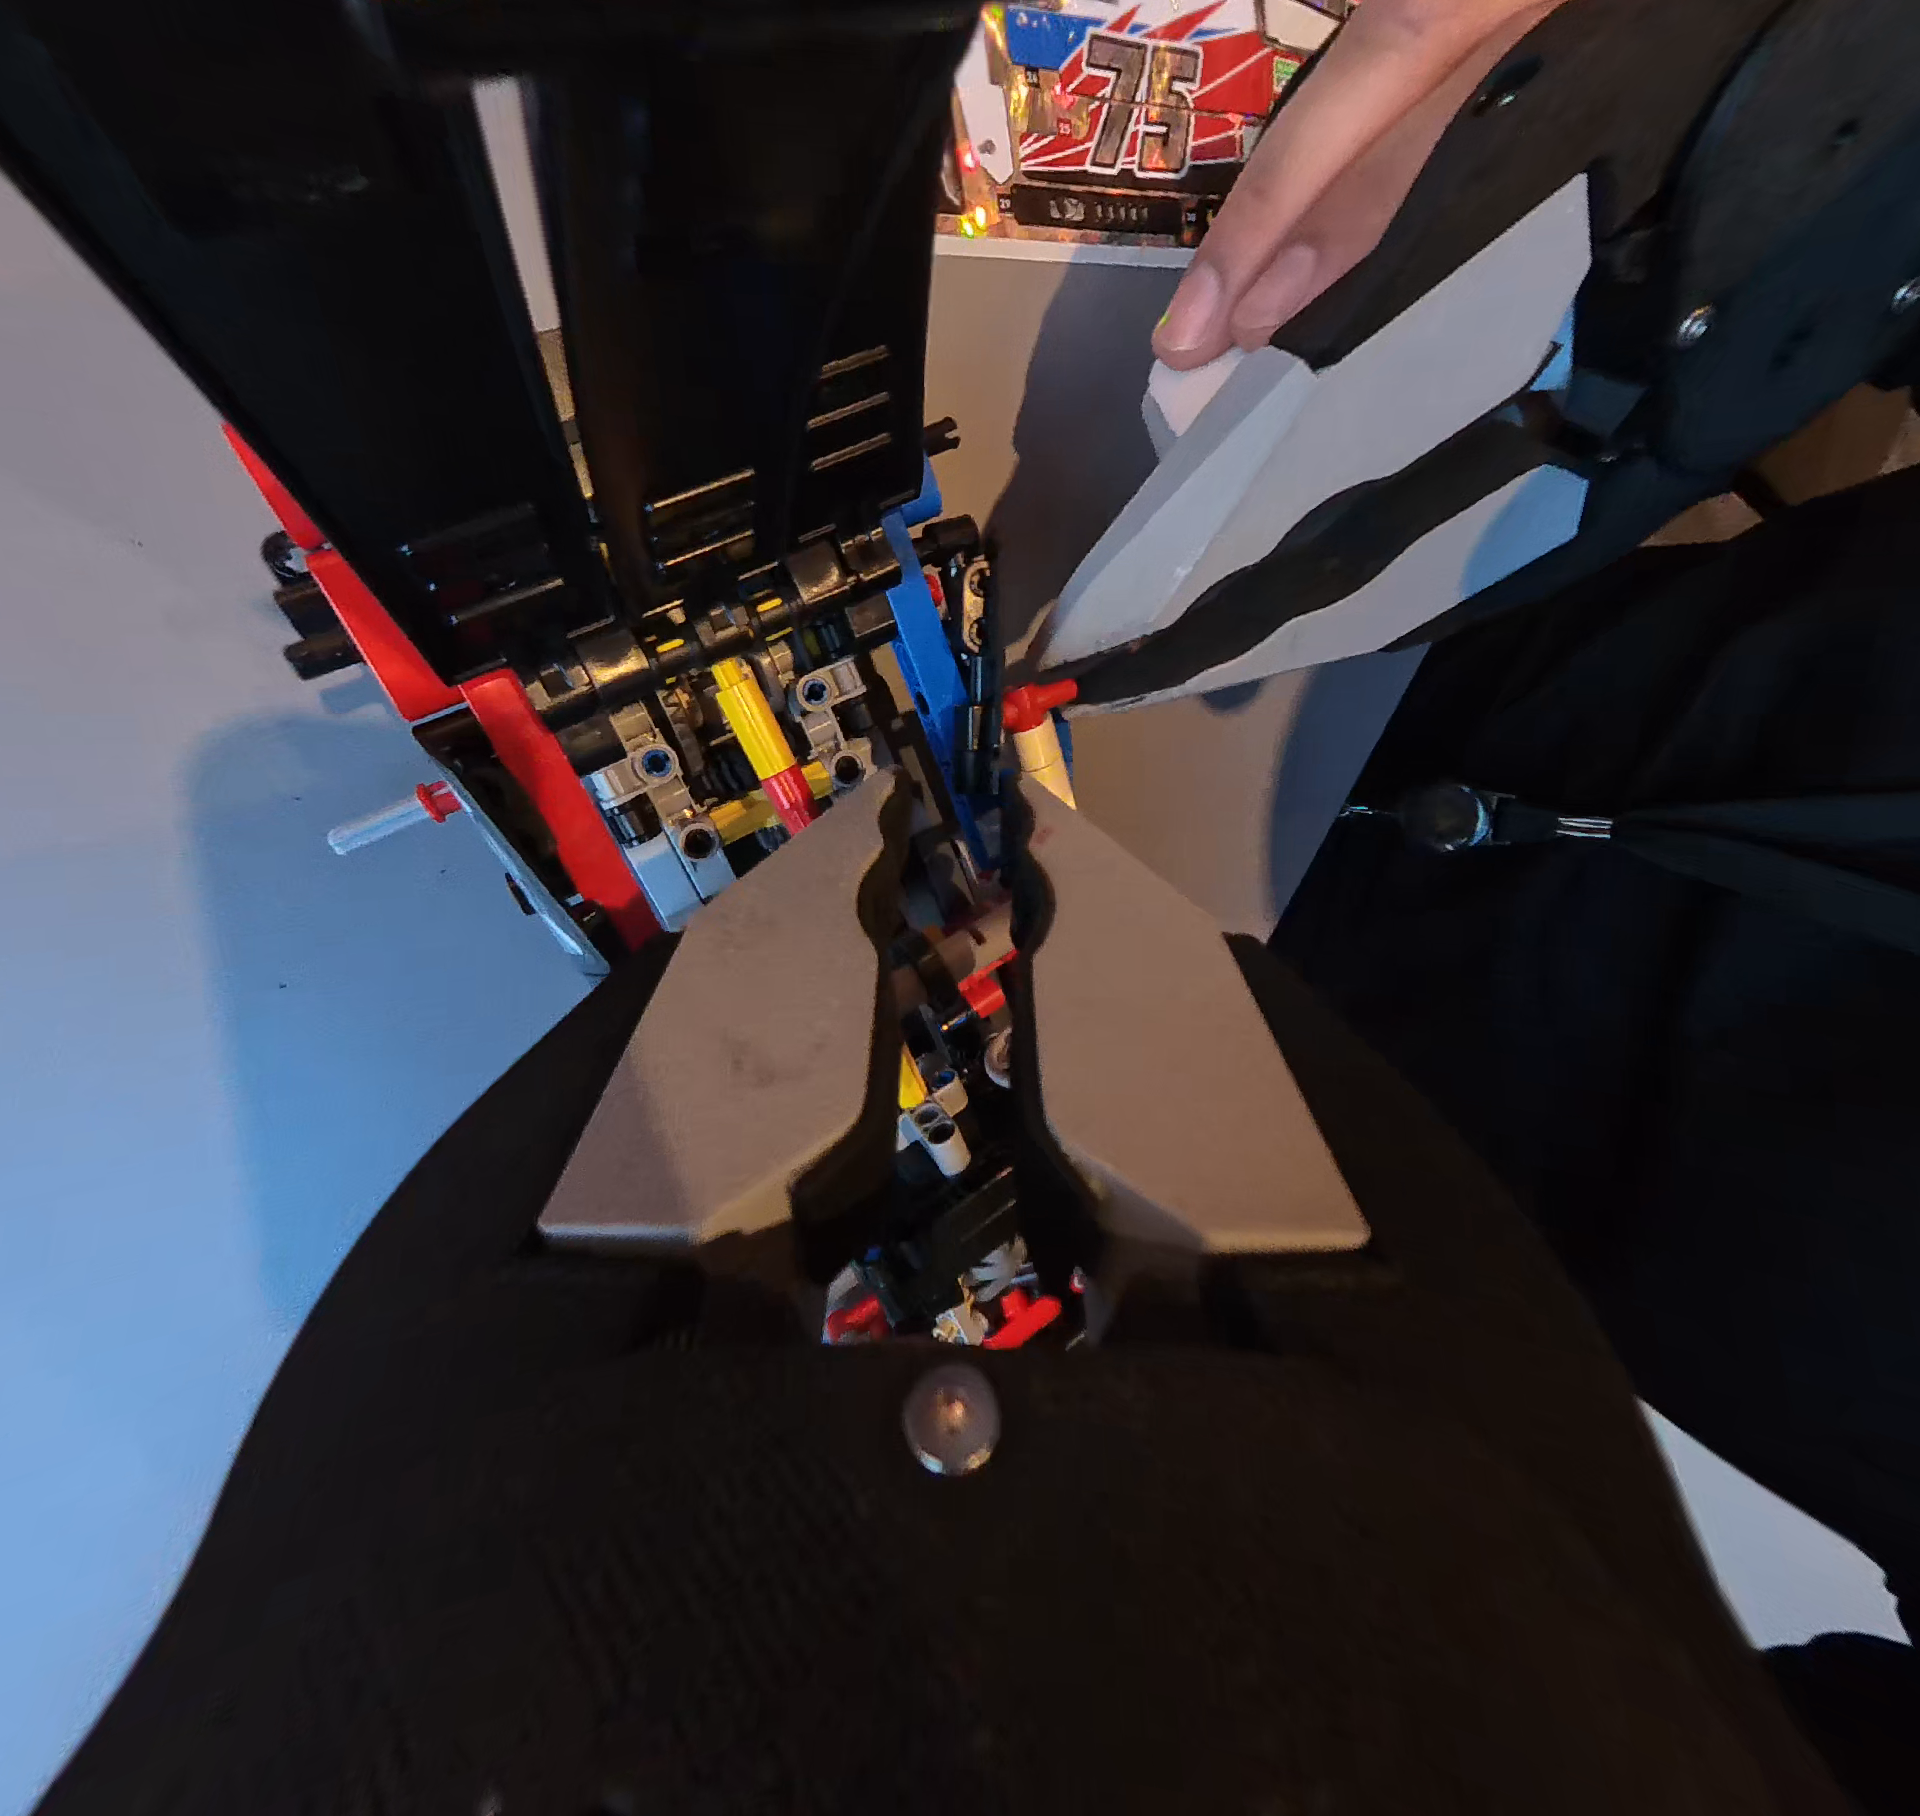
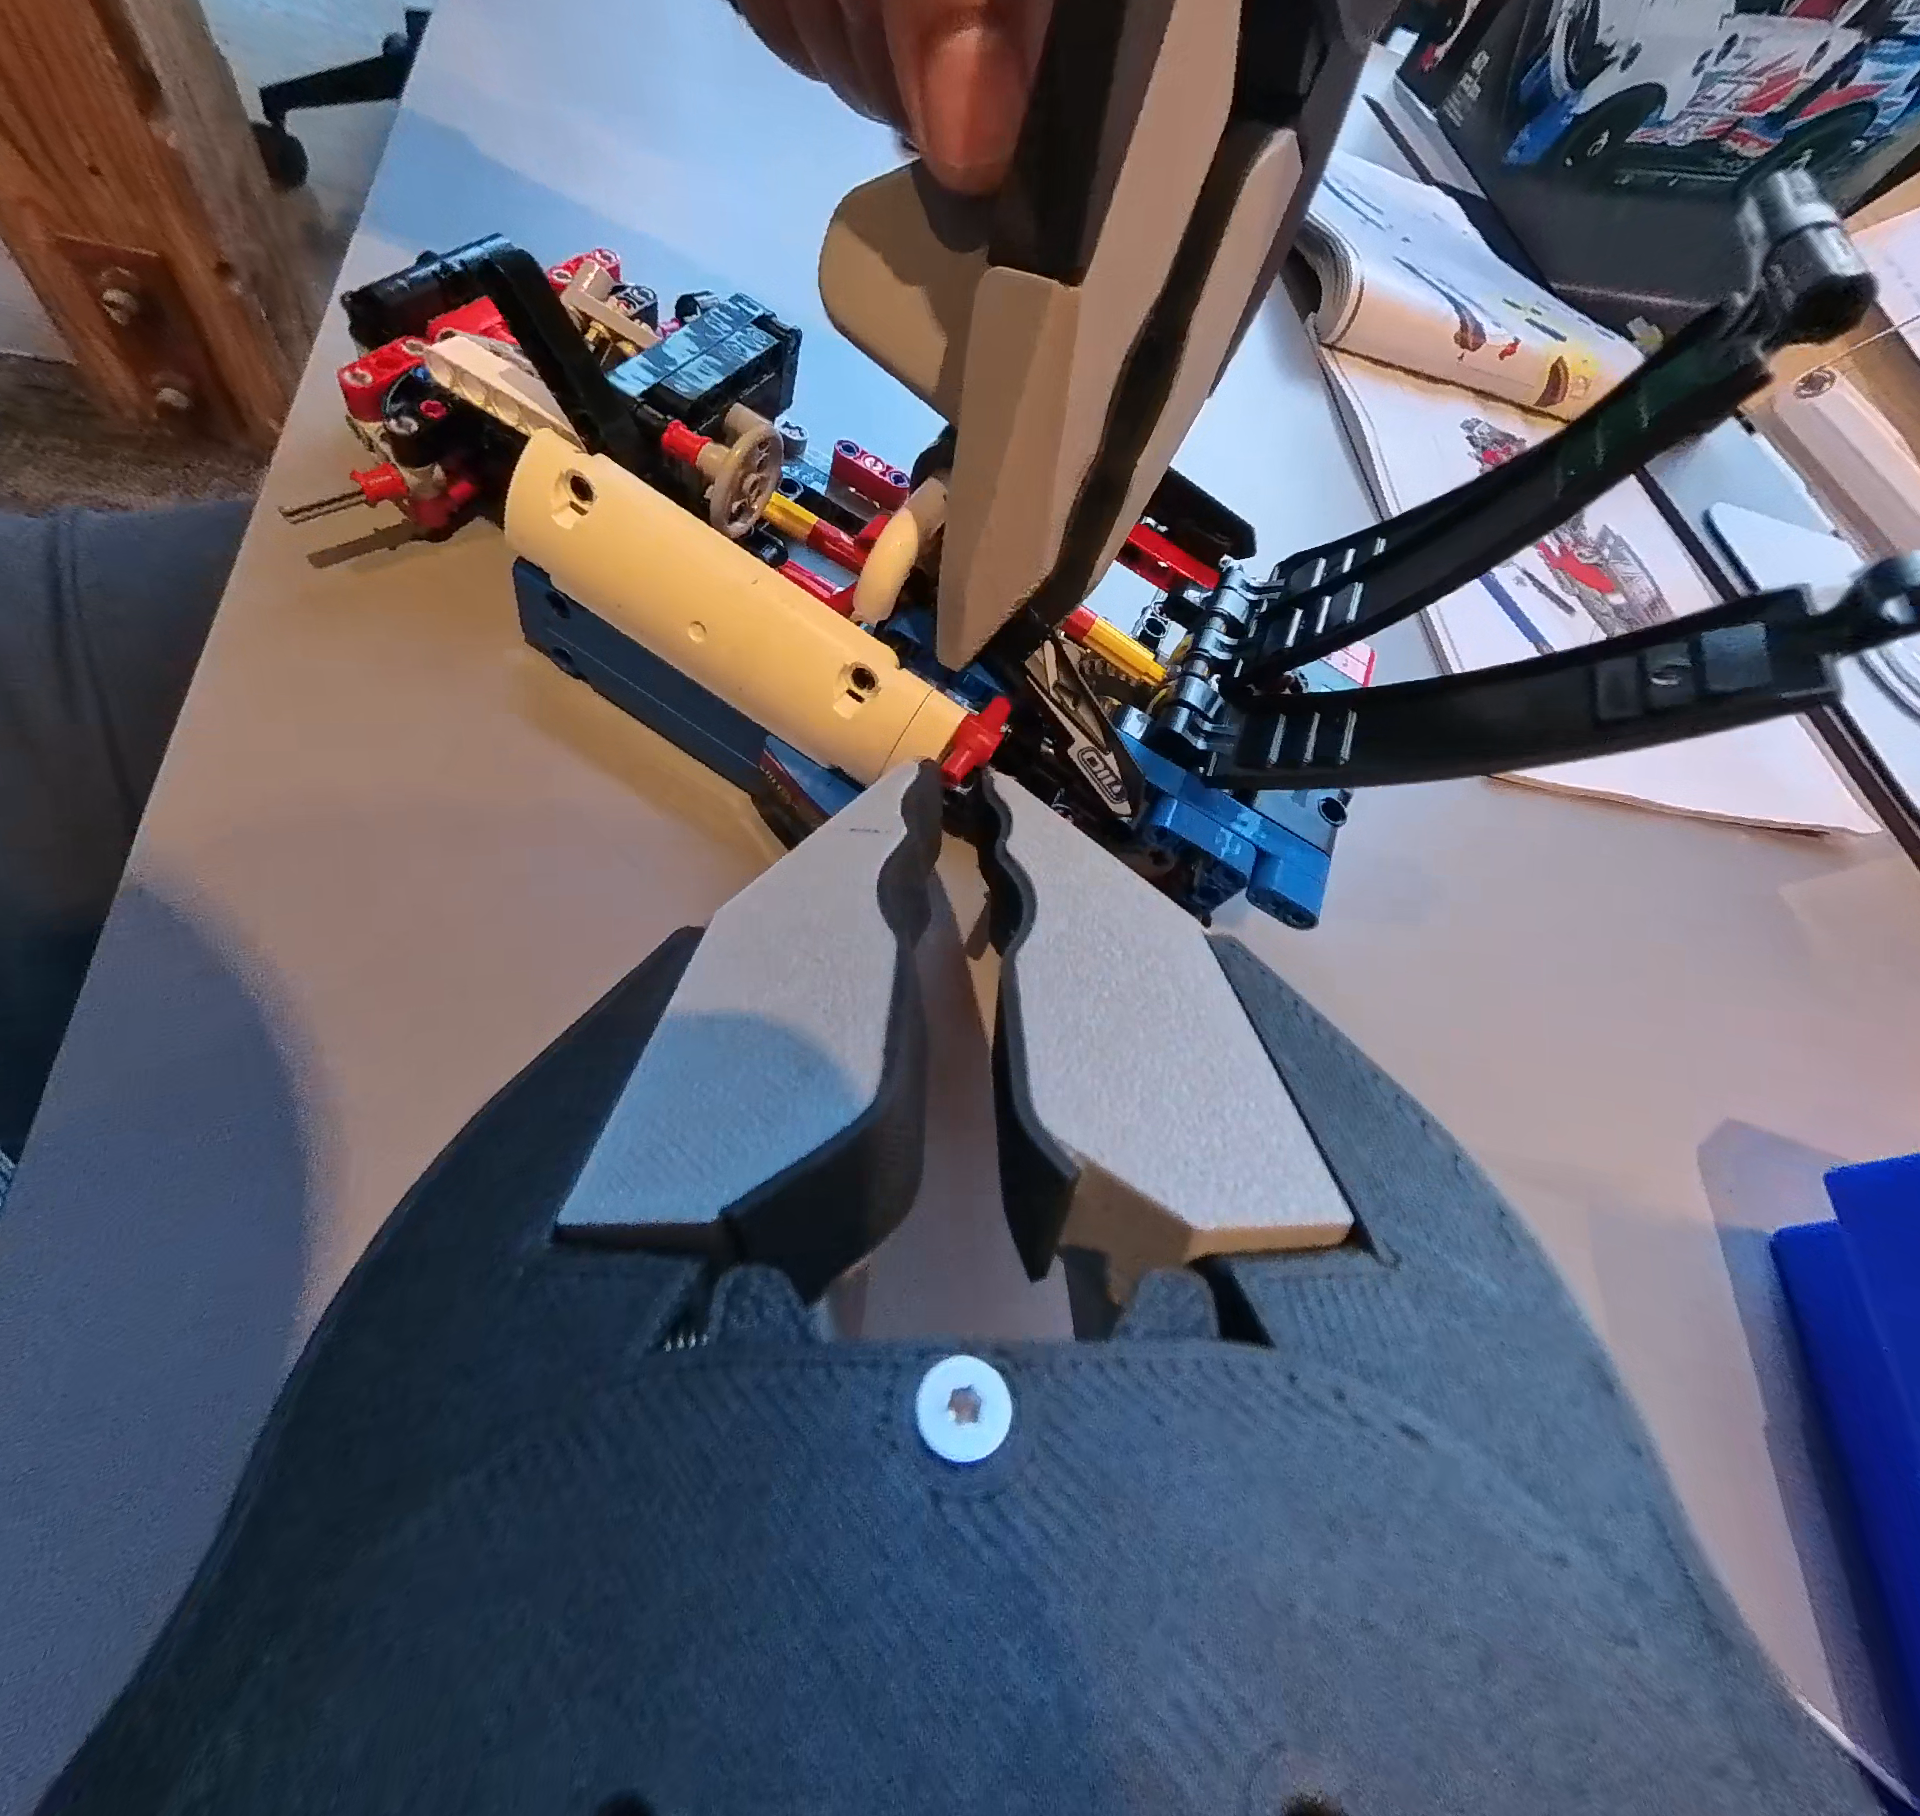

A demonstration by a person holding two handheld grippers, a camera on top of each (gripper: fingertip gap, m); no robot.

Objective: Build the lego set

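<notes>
The partly built lego car [image 2: 717, 613] lies on the pale table [image 2: 416, 883], with a cream side panel, blue beams and two long black arms [image 2: 1507, 623]. In the left wrist view it fills the middle [image 1: 748, 717]. My left gripper [image 1: 956, 831] is shut on the car's blue side and comes down from above in the right wrist view [image 2: 977, 649]. My right gripper [image 2: 956, 790] is shut on a small red pin [image 2: 977, 738] at the end of the cream panel. In the left wrist view it [image 1: 1055, 680] enters from the right with the pin [image 1: 1029, 701] touching the blue beam.
An open instruction booklet [image 2: 1455, 312] and the set's box [image 2: 1714, 52] lie behind the car on the right. A blue tray [image 2: 1860, 1351] sits at the near right. A wooden post [image 2: 104, 156] stands far left. A hand [image 1: 1351, 156] holds the right gripper. Only a small space, under 4 cm, lies between the two pairs of fingers.
</notes>
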